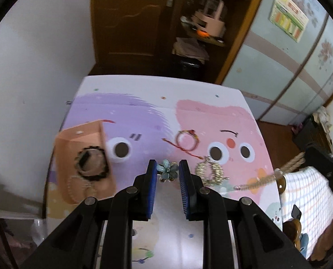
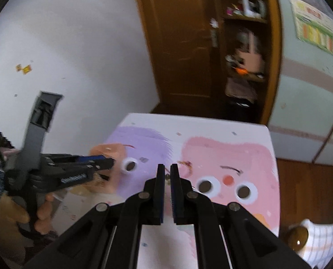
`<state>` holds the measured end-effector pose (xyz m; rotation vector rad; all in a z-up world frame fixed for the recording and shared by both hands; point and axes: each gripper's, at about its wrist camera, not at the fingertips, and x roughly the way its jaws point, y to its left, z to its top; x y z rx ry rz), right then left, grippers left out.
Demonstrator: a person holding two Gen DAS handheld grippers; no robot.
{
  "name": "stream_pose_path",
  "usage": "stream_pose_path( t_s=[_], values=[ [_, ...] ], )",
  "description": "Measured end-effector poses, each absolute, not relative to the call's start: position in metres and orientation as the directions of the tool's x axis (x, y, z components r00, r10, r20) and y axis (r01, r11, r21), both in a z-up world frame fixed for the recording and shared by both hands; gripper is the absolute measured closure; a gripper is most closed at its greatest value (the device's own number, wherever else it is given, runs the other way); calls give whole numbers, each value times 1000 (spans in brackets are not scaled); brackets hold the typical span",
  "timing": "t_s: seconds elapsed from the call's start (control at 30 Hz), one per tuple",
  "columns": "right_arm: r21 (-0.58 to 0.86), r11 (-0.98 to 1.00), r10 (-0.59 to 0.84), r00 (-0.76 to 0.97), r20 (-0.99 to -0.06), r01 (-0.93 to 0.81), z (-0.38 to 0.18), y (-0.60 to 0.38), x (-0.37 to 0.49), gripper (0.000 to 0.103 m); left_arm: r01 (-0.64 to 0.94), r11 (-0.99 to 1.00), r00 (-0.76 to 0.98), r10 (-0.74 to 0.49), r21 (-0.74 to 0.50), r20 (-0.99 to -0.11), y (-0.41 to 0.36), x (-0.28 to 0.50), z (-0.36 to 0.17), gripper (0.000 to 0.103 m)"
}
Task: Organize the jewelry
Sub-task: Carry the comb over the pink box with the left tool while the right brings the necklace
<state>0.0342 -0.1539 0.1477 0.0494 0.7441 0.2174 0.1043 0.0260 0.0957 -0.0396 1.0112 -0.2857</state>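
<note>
My left tongs [image 1: 167,168] stand open, with the flower clip [image 1: 167,170] between the blue pads [image 1: 152,174] but not yet pinched; I cannot tell whether either pad touches it. The clip lies on the tabletop [image 1: 166,213], near the middle, with the orange box [image 1: 83,161] to its left, already holding a black bracelet [image 1: 91,163]. A red cord bangle [image 1: 185,142] lies beyond the clip, and a gold chain [image 1: 210,172] just beside my right pad.

To grip well, I judge I should centre the clip between the pads, close slowly onto its petals rather than the tips, and lift straight so the gold chain isn't dragged along. Then it goes left into the box.

The clip is roughly round from above, petals spreading outward, face up; its small gold-coloured part points back towards me, so its slight long axis runs along my fingers, not across them.

My right tongs [image 2: 167,172] are nearly shut, a thin gap left between the pads; something small and blurred sits in that gap, and I cannot tell whether they grip it. They hover above the tabletop, over the middle of the mat.
</note>
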Motion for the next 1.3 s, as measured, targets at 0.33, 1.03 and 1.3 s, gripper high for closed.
stream_pose_path(
  t_s=[0.33,1.03,1.3],
  values=[
    [181,909,401,662,-633,-376,190,-62,81,99,86,984,531,-178,-157,-829,111,119,98,85],
    [213,848,457,464,-759,-486,113,58,198,99,-56,968,410,-201,-245,-890,170,158,-9,85],
    [186,854,426,449,-785,-486,93,75,221,99,-104,954,395,-221,-282,-892,173,161,-37,85]
  ],
)
